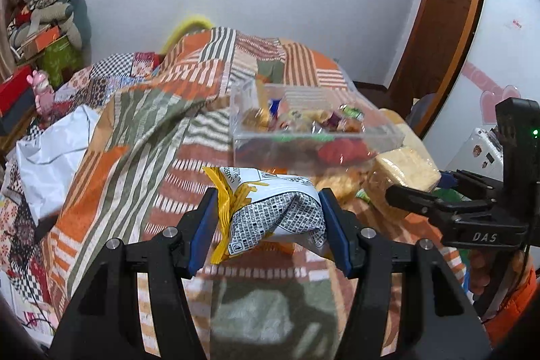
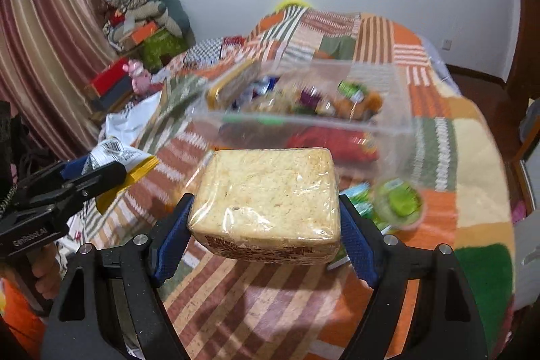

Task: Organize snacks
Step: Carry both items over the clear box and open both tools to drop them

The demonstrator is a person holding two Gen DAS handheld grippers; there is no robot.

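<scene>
My left gripper (image 1: 268, 218) is shut on a white and yellow snack packet (image 1: 270, 208) and holds it above the patchwork blanket (image 1: 135, 123). My right gripper (image 2: 266, 225) is shut on a clear-wrapped pale cracker block (image 2: 266, 191), also held up off the blanket. A clear plastic box (image 1: 314, 123) with several wrapped snacks inside stands just beyond both grippers; it also shows in the right wrist view (image 2: 303, 120). The right gripper (image 1: 422, 191) shows with the block (image 1: 405, 171) at the right of the left wrist view. The left gripper (image 2: 101, 171) shows at the left of the right wrist view.
Loose snacks lie on the blanket right of the box, among them a green-lidded cup (image 2: 400, 201). A white plastic bag (image 1: 50, 164) lies at the left. Stacked boxes and cloth (image 1: 37, 22) stand against the far left wall. A wooden door (image 1: 445, 5) is at the right.
</scene>
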